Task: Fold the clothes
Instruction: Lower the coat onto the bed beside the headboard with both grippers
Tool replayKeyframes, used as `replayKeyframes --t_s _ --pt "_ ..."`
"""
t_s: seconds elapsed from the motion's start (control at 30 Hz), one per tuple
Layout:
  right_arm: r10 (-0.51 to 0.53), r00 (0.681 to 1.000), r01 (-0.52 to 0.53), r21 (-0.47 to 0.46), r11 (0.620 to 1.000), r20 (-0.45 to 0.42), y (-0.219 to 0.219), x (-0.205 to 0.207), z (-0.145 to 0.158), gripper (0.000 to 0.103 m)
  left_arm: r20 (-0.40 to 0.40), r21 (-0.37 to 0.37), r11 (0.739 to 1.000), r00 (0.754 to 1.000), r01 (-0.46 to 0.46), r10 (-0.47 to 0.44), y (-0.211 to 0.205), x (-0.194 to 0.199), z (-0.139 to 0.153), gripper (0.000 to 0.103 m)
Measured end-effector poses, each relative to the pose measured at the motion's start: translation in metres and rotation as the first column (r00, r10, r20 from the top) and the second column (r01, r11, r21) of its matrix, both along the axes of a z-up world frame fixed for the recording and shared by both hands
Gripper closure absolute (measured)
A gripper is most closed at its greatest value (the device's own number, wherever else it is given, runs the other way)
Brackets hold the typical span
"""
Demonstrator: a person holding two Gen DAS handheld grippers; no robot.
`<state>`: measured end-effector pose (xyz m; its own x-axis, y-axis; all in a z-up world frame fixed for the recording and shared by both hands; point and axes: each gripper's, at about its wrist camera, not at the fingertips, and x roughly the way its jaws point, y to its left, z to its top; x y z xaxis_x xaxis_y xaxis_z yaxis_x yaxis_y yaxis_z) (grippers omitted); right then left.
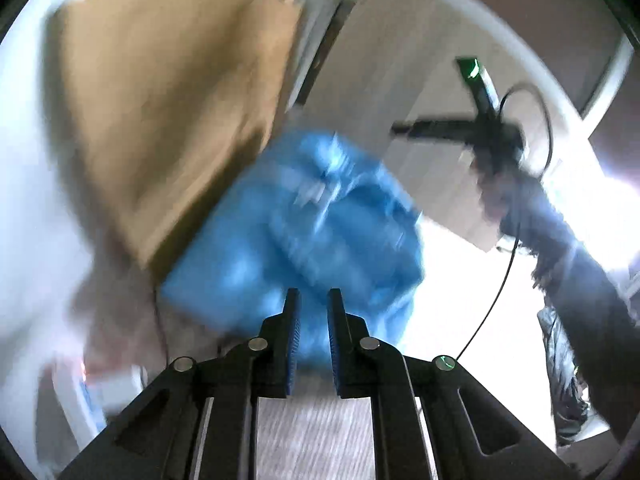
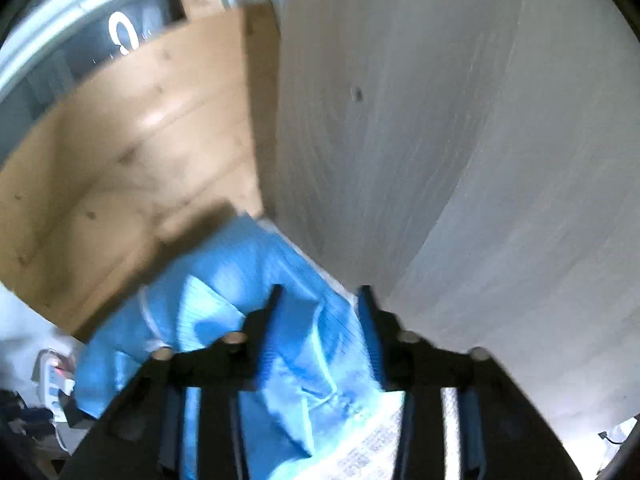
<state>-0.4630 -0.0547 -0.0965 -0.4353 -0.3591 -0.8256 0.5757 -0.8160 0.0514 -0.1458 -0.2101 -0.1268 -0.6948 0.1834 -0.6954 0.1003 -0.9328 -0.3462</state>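
Left wrist view, blurred: left tool fingers stand narrowly apart, nothing visibly between them; blue garment lies bunched just beyond at 12 o'clock. Right tool shows at 2 o'clock, gripped by a sleeved arm. Right wrist view: right tool stands wide, over the blue garment, by a wooden panel and grey worktop.

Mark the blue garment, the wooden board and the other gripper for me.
Blue garment (image 2: 224, 288): right wrist view, on its creased middle.
Wooden board (image 2: 132, 152): right wrist view, on its bare face.
Right gripper (image 1: 400, 128): left wrist view, blurred, at its finger end.
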Motion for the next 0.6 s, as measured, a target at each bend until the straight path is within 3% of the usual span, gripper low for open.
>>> replayKeyframes --t_s 0.03,0.13,0.23,0.27,0.33,0.4,0.47,0.53,0.6 --pt "0.016 1.0 -0.016 -0.001 1.0 0.007 -0.007 0.002 -0.005 0.085 -0.014 -0.031 0.999 1.0 0.013 -0.014 0.004 -0.014 0.001 0.088" --pt "0.031 0.999 -0.031 -0.005 0.999 0.021 -0.014 0.009 -0.017 0.085 0.006 0.017 0.999 0.999 0.05 -0.05 0.005 -0.059 -0.025 0.085" --pt "-0.032 0.999 0.032 -0.01 0.999 0.021 0.011 0.021 -0.021 0.088 0.131 -0.002 1.0 0.991 0.013 -0.013 -0.004 -0.088 -0.07 0.088" --pt "-0.052 0.998 0.053 -0.012 0.999 0.021 0.019 0.025 -0.022 0.088 0.191 0.0 1.0 0.982 -0.009 0.009 -0.01 -0.092 -0.086 0.101" --pt "-0.094 0.995 0.095 -0.016 0.995 0.022 0.035 0.033 -0.024 0.088 0.233 0.059 0.997 0.972 -0.042 0.027 -0.024 -0.087 -0.096 0.103" --pt "-0.136 0.99 0.136 -0.02 0.99 0.022 0.052 0.041 -0.026 0.084 0.206 0.055 0.997 0.978 -0.052 0.04 -0.027 -0.084 -0.079 0.103" --pt "-0.177 0.984 0.178 -0.024 0.984 0.023 0.068 0.049 -0.029 0.08 0.13 0.026 1.0 0.991 -0.016 0.013 -0.018 -0.092 -0.048 0.103" --pt "-0.178 0.984 0.178 0.003 0.984 0.009 0.066 0.054 -0.035 0.061 0.068 -0.001 1.0 0.997 0.023 -0.023 -0.007 -0.104 -0.022 0.095" --pt "-0.175 0.985 0.175 0.031 0.984 -0.007 0.063 0.058 -0.042 0.06 0.039 -0.019 0.998 0.997 0.062 -0.061 0.005 -0.121 -0.007 0.094"
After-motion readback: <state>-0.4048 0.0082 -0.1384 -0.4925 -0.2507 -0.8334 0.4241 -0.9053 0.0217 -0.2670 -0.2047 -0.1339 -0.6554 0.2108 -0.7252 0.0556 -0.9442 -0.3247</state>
